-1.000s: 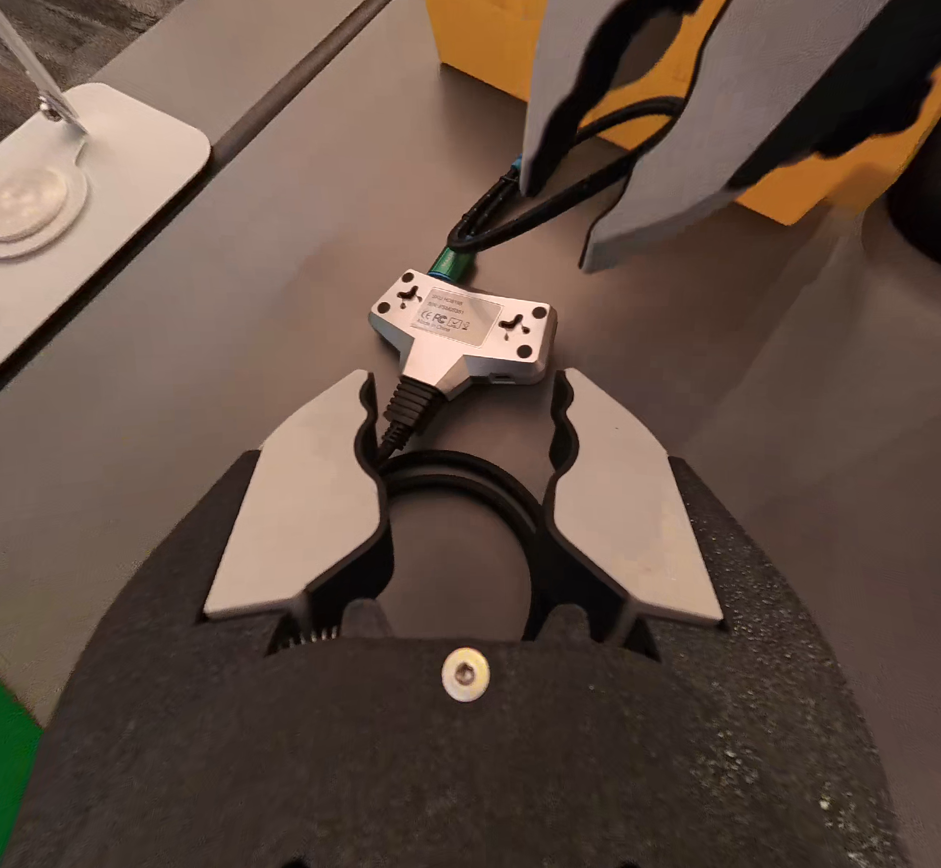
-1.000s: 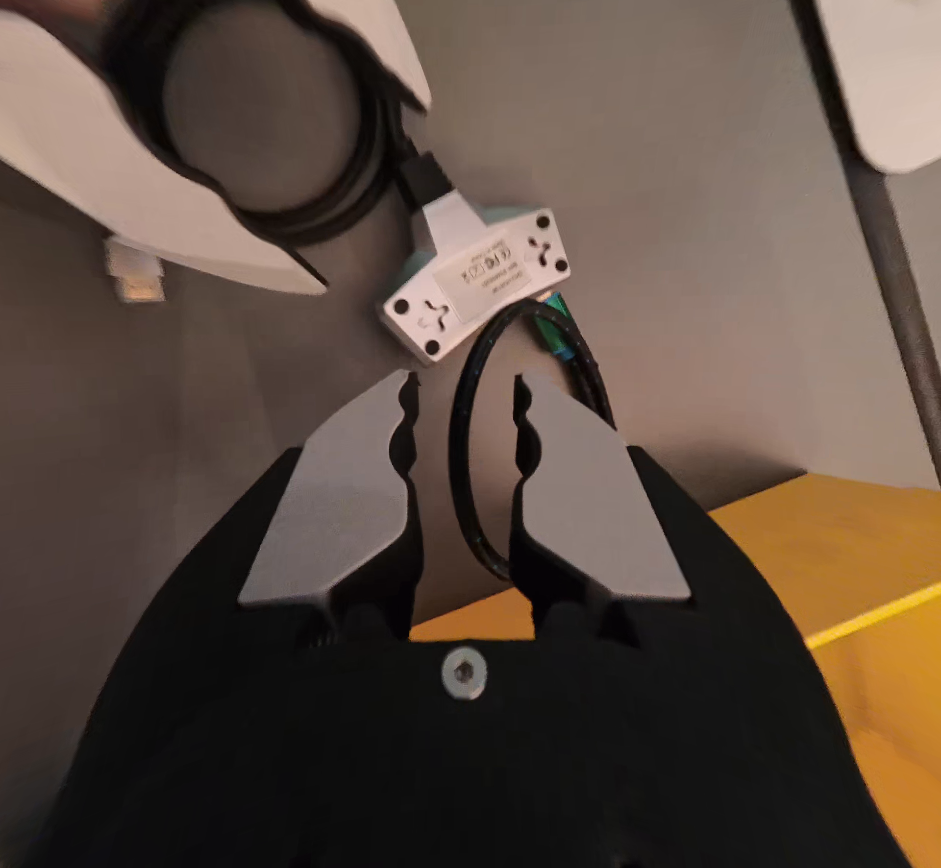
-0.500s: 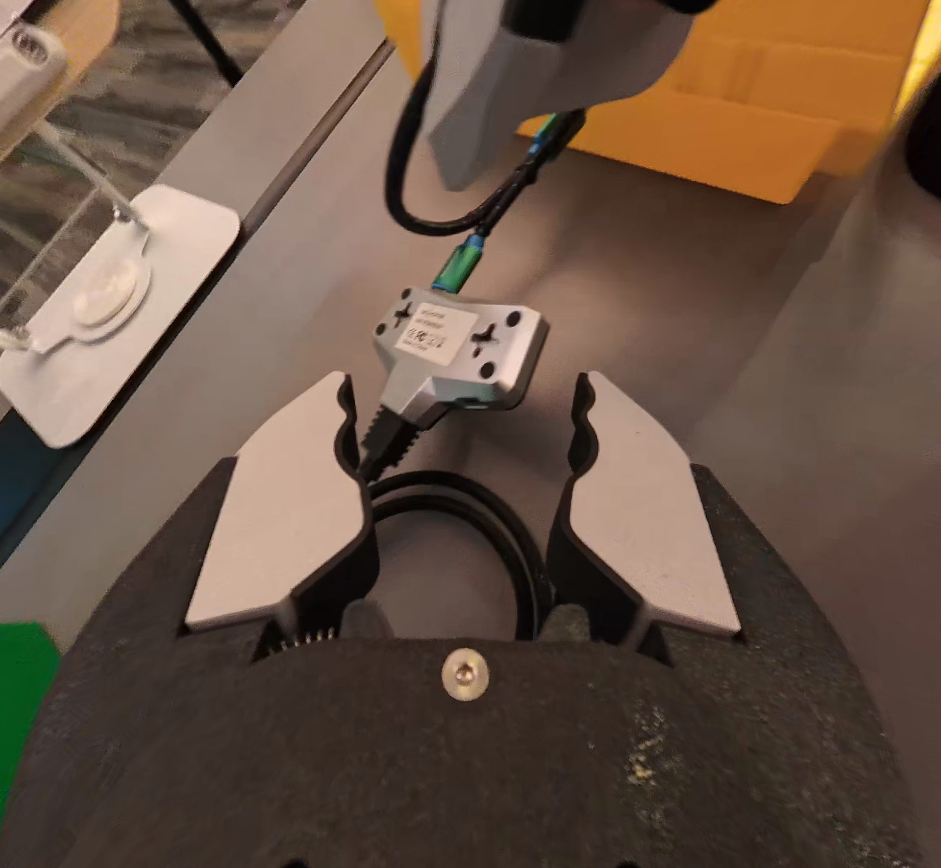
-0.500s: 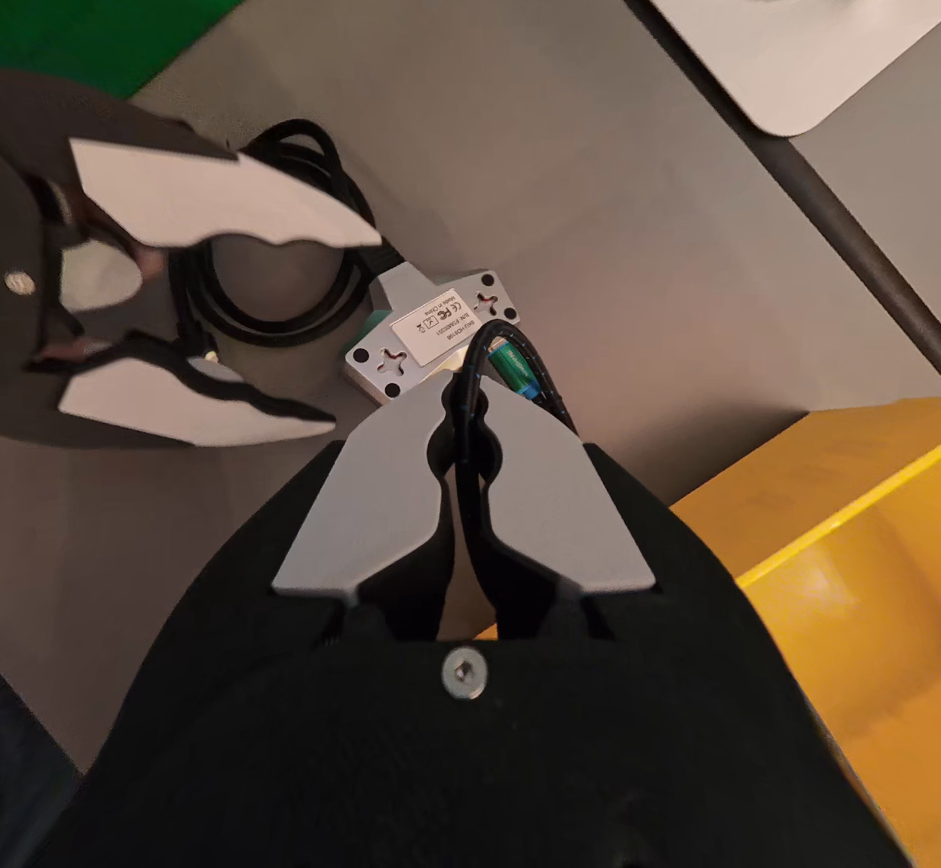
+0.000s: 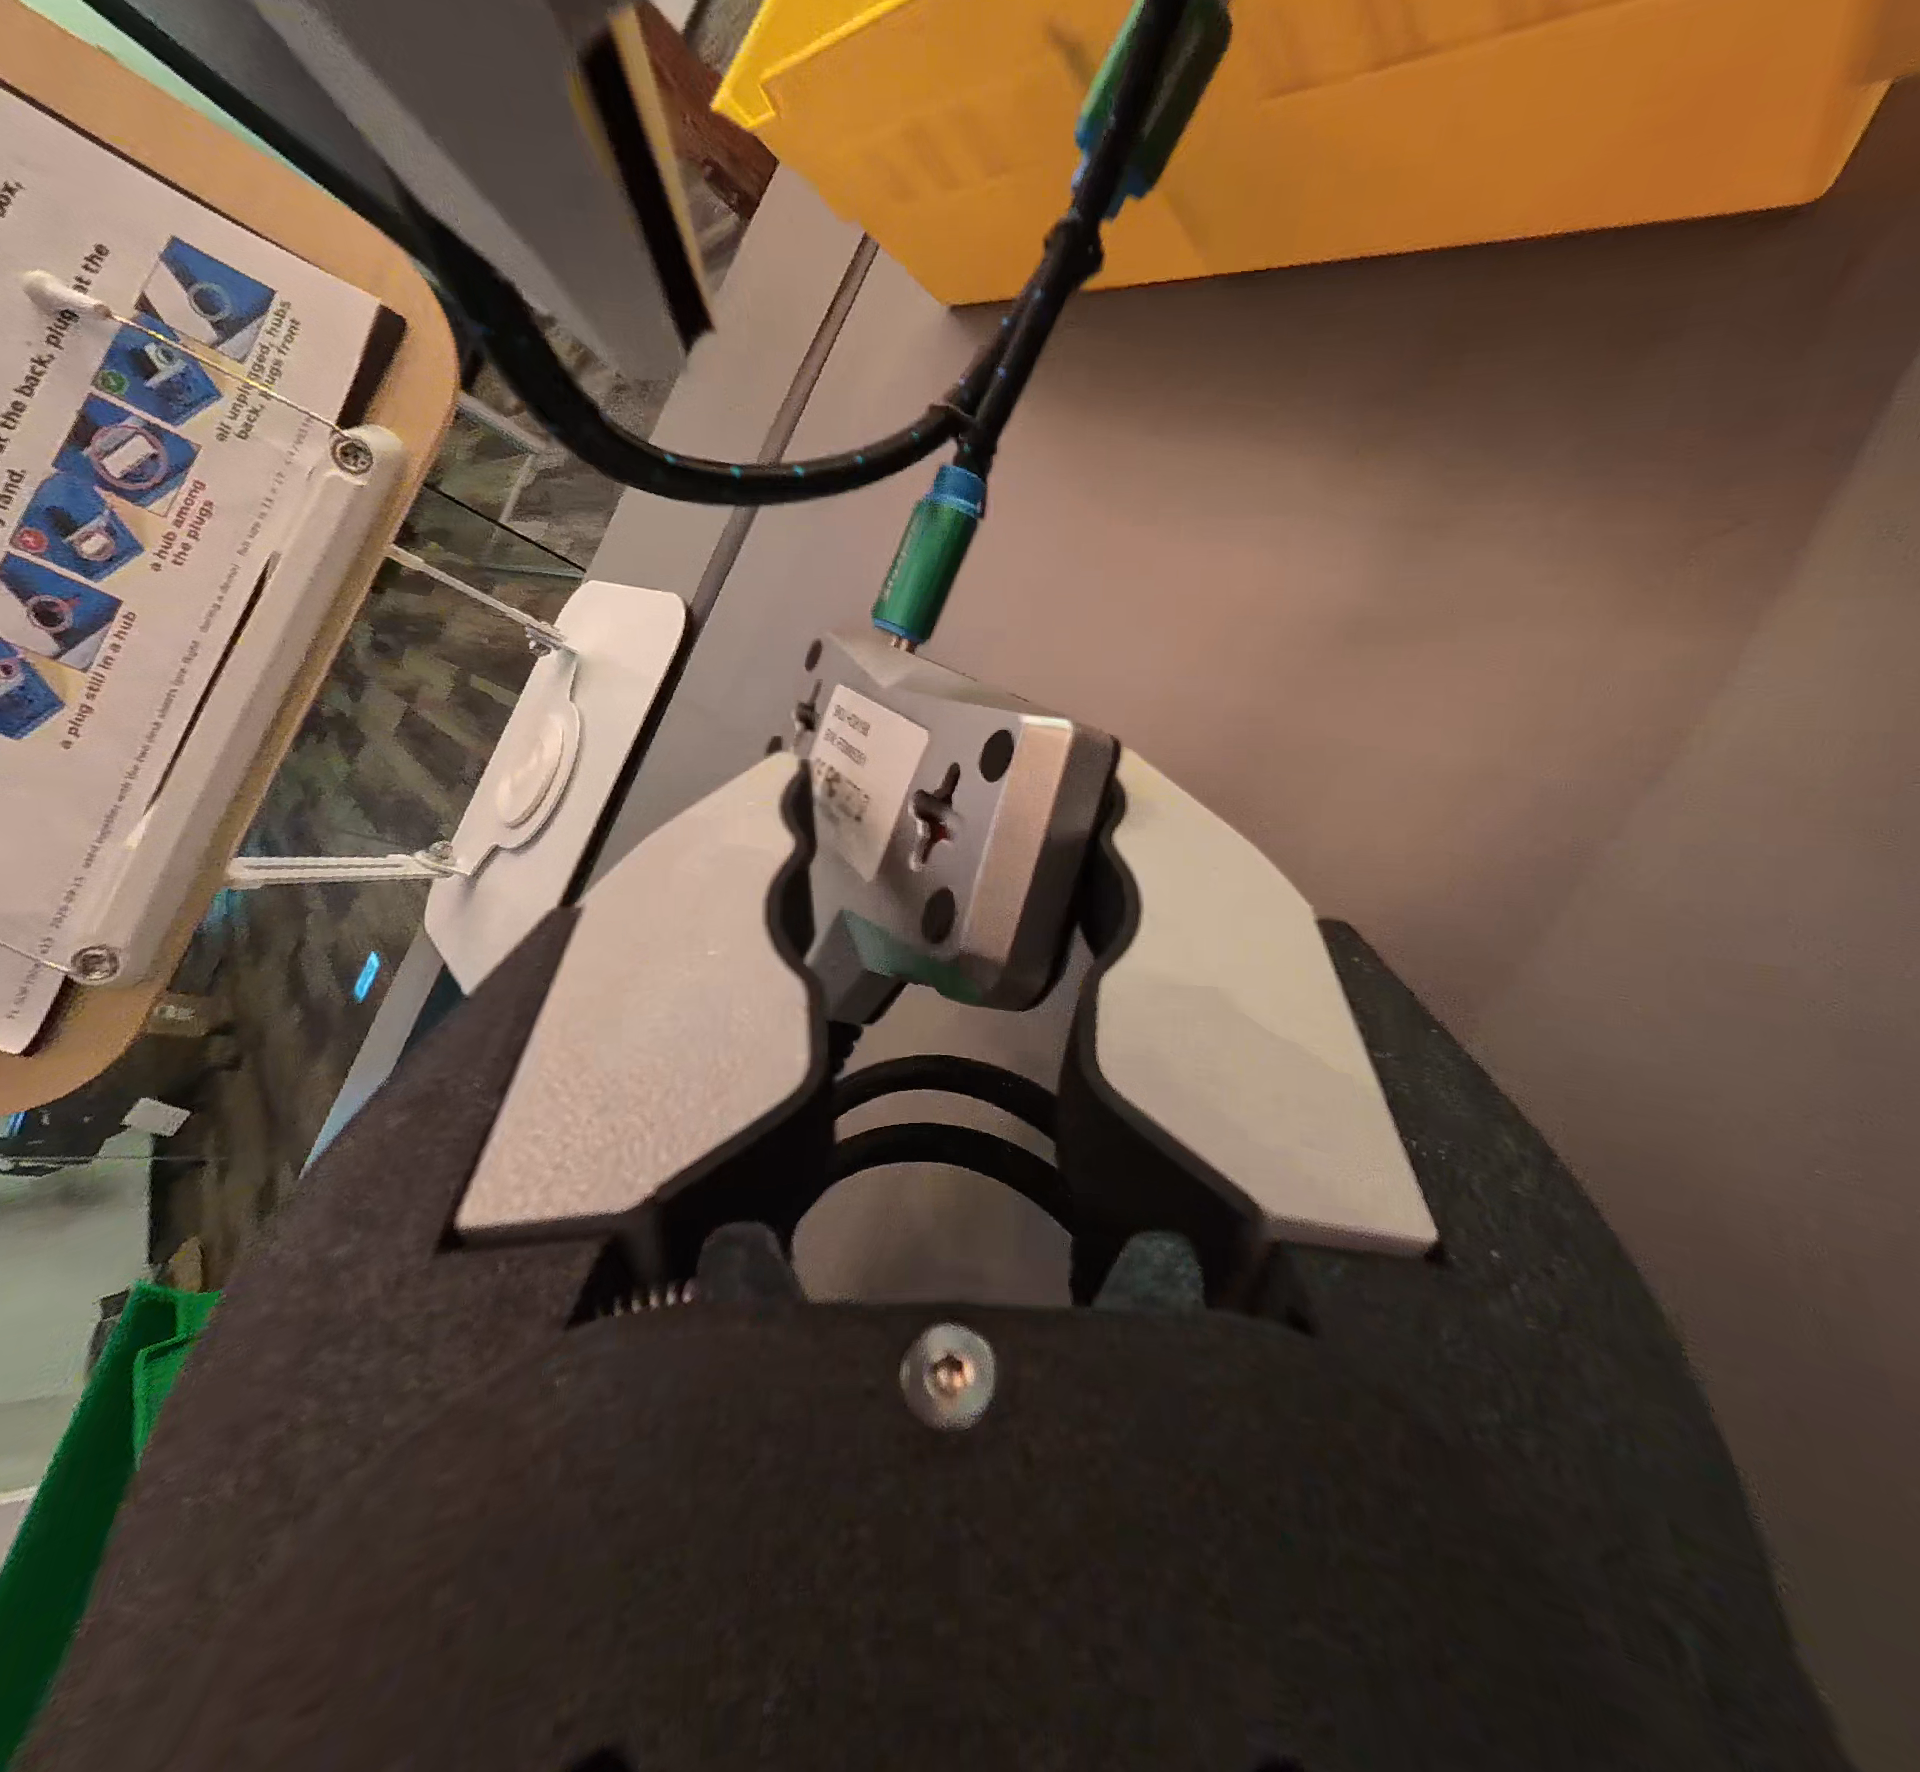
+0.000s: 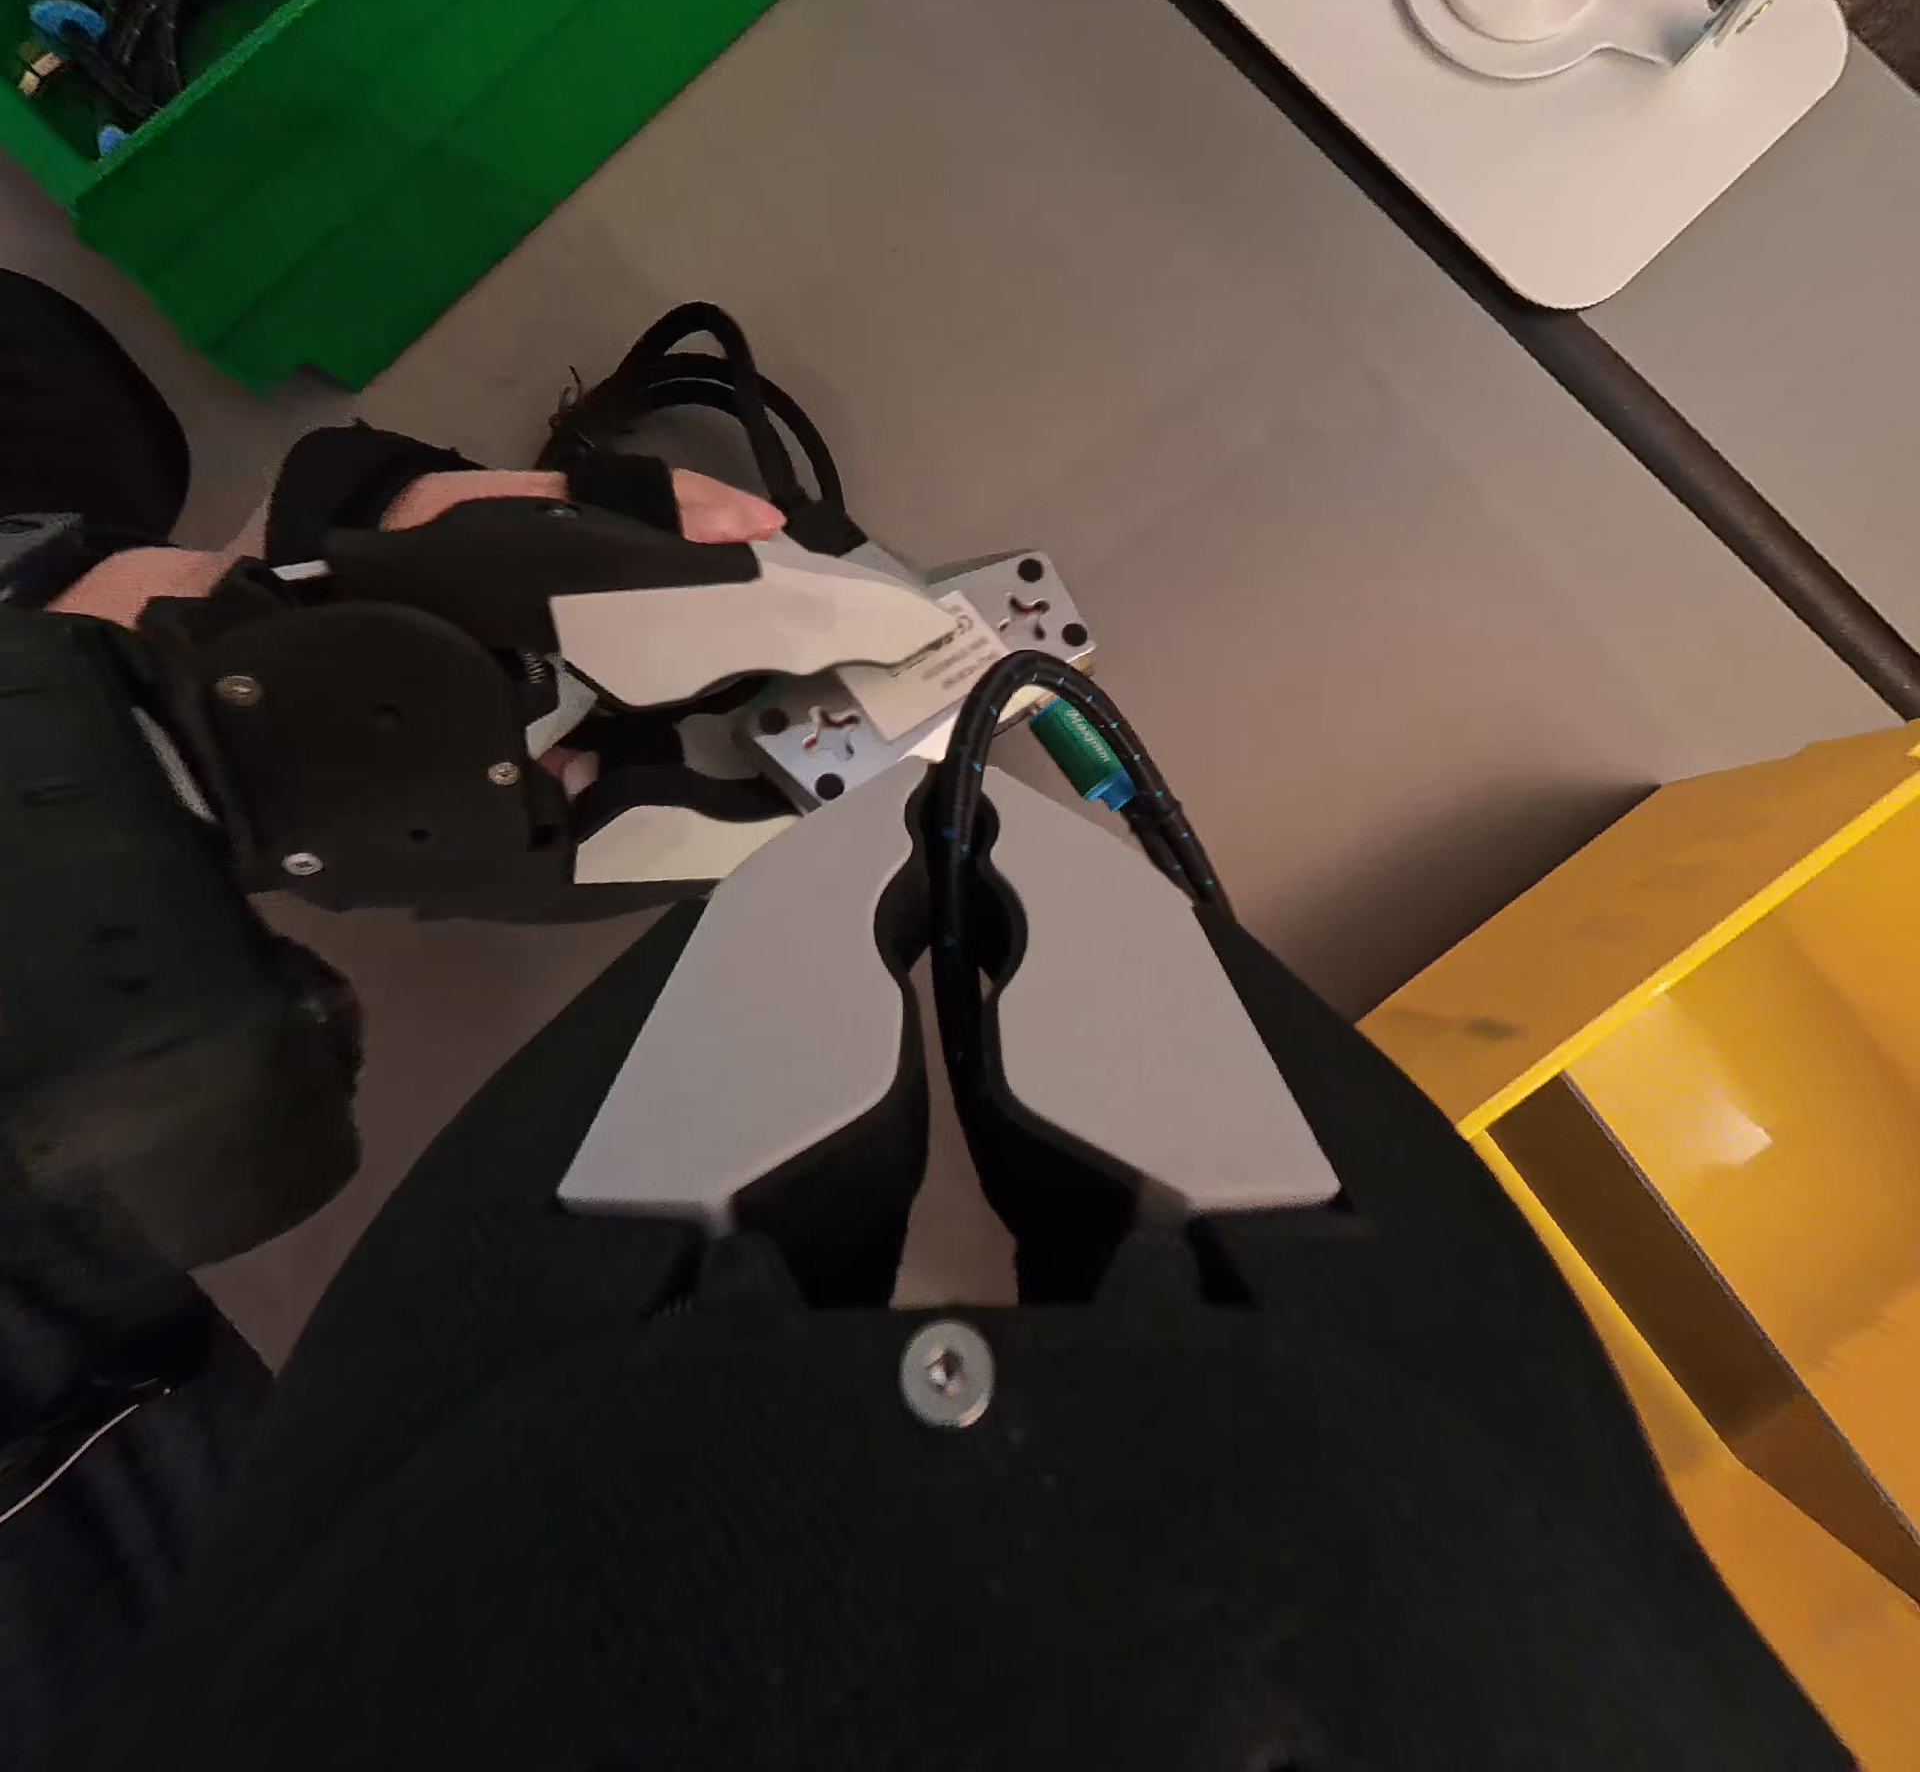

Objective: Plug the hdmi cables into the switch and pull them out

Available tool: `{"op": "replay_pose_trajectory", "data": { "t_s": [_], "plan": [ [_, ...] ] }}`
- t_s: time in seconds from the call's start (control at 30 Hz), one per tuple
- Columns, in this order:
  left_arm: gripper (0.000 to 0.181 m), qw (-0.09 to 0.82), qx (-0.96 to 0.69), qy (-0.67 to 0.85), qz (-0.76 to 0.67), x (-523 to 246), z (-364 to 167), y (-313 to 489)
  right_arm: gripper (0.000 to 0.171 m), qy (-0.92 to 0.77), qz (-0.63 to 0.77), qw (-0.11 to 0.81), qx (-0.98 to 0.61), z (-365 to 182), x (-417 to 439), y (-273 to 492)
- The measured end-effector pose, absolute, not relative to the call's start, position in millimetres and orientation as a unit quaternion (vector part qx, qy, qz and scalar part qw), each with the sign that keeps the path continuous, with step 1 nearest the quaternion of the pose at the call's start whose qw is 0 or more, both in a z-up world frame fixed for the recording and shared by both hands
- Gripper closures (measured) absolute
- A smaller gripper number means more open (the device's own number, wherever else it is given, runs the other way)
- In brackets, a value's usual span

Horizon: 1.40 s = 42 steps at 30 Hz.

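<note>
Gripping the silver switch (image 5: 940, 834) by its two side walls, your left gripper (image 5: 951, 818) has its jaws pressed against the housing, which sits tilted between the fingertips with its labelled underside turned up toward the camera. Out past the jaw tips a green-sleeved HDMI plug (image 5: 925, 548) is seated in the switch's far edge, and its black braided cable (image 5: 790, 473) curves away up and to the left of the jaws. Behind the tips, between the finger bases, the switch's own black lead loops. Your right gripper (image 6: 961, 823) has its jaws pinched on that same braided cable (image 6: 961, 891), which runs down the slot between the fingers; just ahead of the tips and slightly right sits the green plug (image 6: 1075, 746), with the switch (image 6: 1023, 600) directly beyond it. Left of your right jaws the other gripper (image 6: 831, 673) and your gloved hand (image 6: 499, 517) clamp the switch. A yellow bin (image 6: 1662, 1047) lies right of the jaws, a green bin (image 6: 436, 112) far ahead-left.
</note>
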State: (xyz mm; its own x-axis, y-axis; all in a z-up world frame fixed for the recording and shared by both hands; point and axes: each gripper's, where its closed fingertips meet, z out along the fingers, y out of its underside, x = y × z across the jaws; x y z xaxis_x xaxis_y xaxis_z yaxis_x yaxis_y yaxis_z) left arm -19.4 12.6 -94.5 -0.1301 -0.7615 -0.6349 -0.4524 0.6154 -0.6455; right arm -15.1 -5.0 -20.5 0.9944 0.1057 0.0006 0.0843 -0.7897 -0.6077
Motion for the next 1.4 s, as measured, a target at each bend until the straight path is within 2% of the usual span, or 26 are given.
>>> {"op": "replay_pose_trajectory", "data": {
  "t_s": [0.17,0.33,0.37,0.5,0.6,0.67,0.73,0.8,0.93,1.2,1.3,1.4],
  "plan": [
    [0.156,0.569,-0.363,0.730,-0.105,-17.9,-80.2,18.5,0.170,-0.061,0.003,0.316,-0.947,-20.4,-21.8,-5.1],
    [0.158,0.596,-0.342,0.719,-0.100,-23.3,-61.6,22.6,0.165,-0.123,-0.006,0.357,-0.926,-0.2,-32.3,-3.3],
    [0.159,0.597,-0.346,0.716,-0.105,-24.7,-57.5,24.4,0.160,-0.136,-0.024,0.378,-0.915,9.4,-31.4,-1.9],
    [0.159,0.629,-0.361,0.674,-0.140,-34.7,-27.4,40.1,0.124,-0.170,-0.147,0.508,-0.831,80.0,-19.3,-10.0],
    [0.159,0.650,-0.380,0.634,-0.178,-46.4,1.8,55.5,0.121,-0.130,-0.205,0.646,-0.724,153.7,-6.2,-45.6],
    [0.160,0.666,-0.383,0.607,-0.202,-55.4,22.3,62.8,0.125,-0.093,-0.183,0.725,-0.658,189.5,4.3,-73.3],
    [0.160,0.685,-0.375,0.584,-0.223,-64.5,41.6,64.2,0.134,-0.082,-0.124,0.774,-0.616,202.8,13.8,-88.2],
    [0.159,0.693,-0.364,0.572,-0.243,-71.5,55.6,59.6,0.136,-0.093,-0.025,0.764,-0.638,187.2,15.1,-77.1],
    [0.160,0.701,-0.342,0.563,-0.274,-79.9,73.1,44.6,0.127,-0.123,0.121,0.655,-0.735,121.0,-7.8,-26.9],
    [0.160,0.697,-0.299,0.585,-0.288,-82.5,77.9,15.1,0.128,-0.143,0.084,0.643,-0.747,92.7,-45.4,15.7],
    [0.160,0.701,-0.295,0.592,-0.268,-80.0,74.0,14.2,0.151,-0.149,0.063,0.666,-0.728,103.1,-46.4,12.0],
    [0.160,0.703,-0.288,0.598,-0.257,-79.7,72.1,12.5,0.153,-0.141,0.070,0.647,-0.746,100.3,-44.1,8.2]
  ]
}}
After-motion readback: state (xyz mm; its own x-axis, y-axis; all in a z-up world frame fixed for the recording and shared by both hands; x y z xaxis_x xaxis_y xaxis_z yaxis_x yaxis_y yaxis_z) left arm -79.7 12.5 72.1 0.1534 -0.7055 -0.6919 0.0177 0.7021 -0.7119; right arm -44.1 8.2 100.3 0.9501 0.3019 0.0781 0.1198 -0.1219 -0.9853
